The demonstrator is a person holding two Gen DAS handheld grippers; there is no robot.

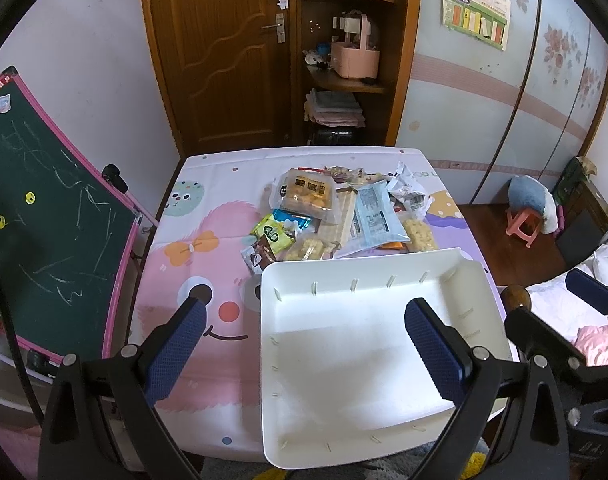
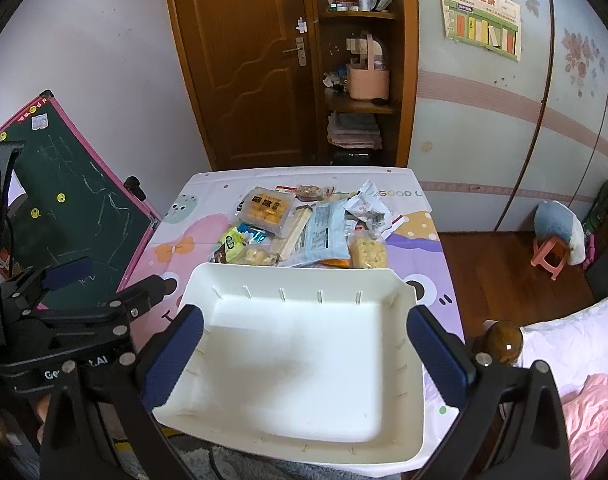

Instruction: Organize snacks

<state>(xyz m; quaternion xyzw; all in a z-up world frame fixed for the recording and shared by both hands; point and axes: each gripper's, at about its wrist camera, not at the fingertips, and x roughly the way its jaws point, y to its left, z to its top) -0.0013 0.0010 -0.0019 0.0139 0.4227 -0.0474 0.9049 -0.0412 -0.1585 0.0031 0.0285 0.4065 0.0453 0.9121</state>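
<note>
Now both grippers hang above the near edge of the tabletop [image 1: 208,184], which is covered with a pink cartoon cloth. The left gripper [image 1: 304,336] has its jaws spread wide and holds nothing; its right finger is over the white tray [image 1: 344,380], its left finger over the cloth. The right gripper [image 2: 306,346] also has its jaws spread wide, one finger over each side of the same white tray [image 2: 288,400], and I cannot tell if they touch it. The tray is empty and lies at the near right part of the tabletop. Just behind its far wall is the pile of snacks [image 1: 344,216], packets lying over each other, with an orange-labelled bag [image 2: 266,208] at the far left of the pile [image 2: 304,228]. A green chalkboard [image 1: 52,216] leans beside the tabletop on the left.
</note>
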